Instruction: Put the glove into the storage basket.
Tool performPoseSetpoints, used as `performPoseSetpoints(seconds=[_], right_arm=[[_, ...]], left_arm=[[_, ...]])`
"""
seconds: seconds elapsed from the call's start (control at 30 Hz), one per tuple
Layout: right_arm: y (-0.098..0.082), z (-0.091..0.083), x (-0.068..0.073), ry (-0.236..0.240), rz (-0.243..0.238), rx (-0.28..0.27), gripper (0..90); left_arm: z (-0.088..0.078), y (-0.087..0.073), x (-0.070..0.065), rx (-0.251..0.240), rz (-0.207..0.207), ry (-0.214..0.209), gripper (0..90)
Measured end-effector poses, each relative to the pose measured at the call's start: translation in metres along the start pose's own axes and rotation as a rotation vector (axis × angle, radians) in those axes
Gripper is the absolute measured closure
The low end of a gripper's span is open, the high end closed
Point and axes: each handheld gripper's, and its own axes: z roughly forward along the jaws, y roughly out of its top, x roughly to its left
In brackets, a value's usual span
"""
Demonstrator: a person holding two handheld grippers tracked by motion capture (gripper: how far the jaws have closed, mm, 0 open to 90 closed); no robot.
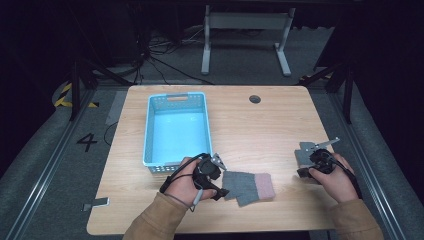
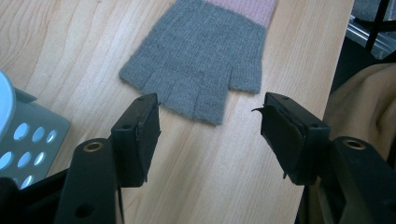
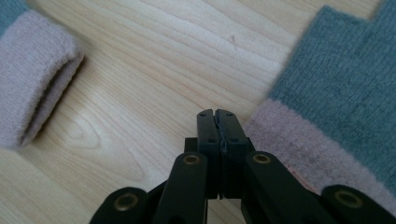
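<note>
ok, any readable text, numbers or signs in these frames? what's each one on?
"4": black numeral on the grey floor left of the table.
Yellow-black hazard stripes on the floor, far left: a marking, no words.
No readable text on the basket, gloves or grippers.
</note>
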Motion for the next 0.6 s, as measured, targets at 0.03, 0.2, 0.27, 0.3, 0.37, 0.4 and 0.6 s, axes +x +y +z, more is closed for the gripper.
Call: performPoseSetpoints(seconds=[0.03, 0.2, 0.27, 0.3, 0.37, 0.4, 0.6], right_arm=[[0.0, 0.0, 0.0, 0.0, 0.0, 0.0, 90.0], [-0.003, -0.001, -0.006, 0.021, 0.022, 0.034, 90.0], [-0.003, -0.003, -0.005, 0.031, 0.027, 0.021, 89.8], [-0.002, -0.005, -0.004, 0.039, 0.024, 0.008, 87.5], [0.0, -0.009, -0.002, 0.041, 0.029, -0.029, 83.9], [0.0, -0.011, -0.002, 0.035, 0.03, -0.044, 83.2], [0.004, -0.022, -0.006, -0.019, 0.053, -0.165, 72.6]], left_arm=[[0.0, 0.0, 0.0, 0.0, 0.0, 0.0, 38.4], [-0.001, -0.001, 0.0, -0.003, 0.002, -0.001, 38.4], [-0.001, -0.001, 0.001, -0.006, -0.002, -0.001, 38.3], [-0.001, -0.001, 0.001, -0.003, -0.002, 0.0, 38.3], [-0.001, -0.001, 0.002, -0.007, -0.002, -0.001, 38.3], [-0.002, -0.001, 0.002, -0.006, -0.003, -0.001, 38.3], [-0.004, -0.004, 0.001, -0.009, -0.014, 0.004, 38.3]])
